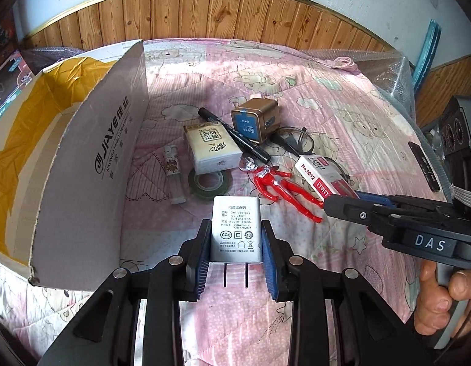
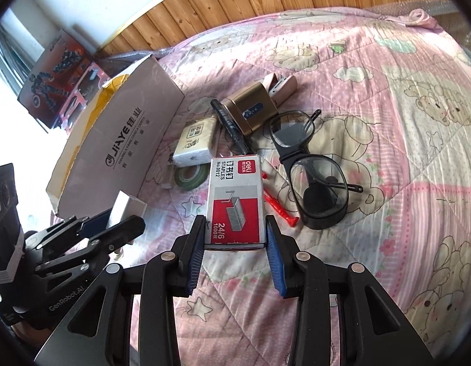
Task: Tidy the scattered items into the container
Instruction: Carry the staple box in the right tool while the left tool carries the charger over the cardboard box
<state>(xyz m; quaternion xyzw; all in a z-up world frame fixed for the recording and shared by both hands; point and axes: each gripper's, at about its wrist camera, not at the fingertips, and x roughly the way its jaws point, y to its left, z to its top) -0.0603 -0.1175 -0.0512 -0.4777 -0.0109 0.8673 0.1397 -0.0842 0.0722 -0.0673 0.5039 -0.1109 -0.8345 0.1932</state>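
- Clamping my left gripper [image 1: 235, 245] on the white power adapter [image 1: 236, 228], just right of the cardboard box [image 1: 92, 164].
- Pinching my right gripper [image 2: 235, 238] on the staples box [image 2: 234, 198], farther right of that box.

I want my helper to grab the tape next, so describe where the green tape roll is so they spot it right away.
Start at the open cardboard box on the pink quilt. Beside its printed wall lies a cluster of small items; the green tape roll lies flat at the cluster's near edge, partly tucked under the white tissue pack. It is the only ring-shaped item there.
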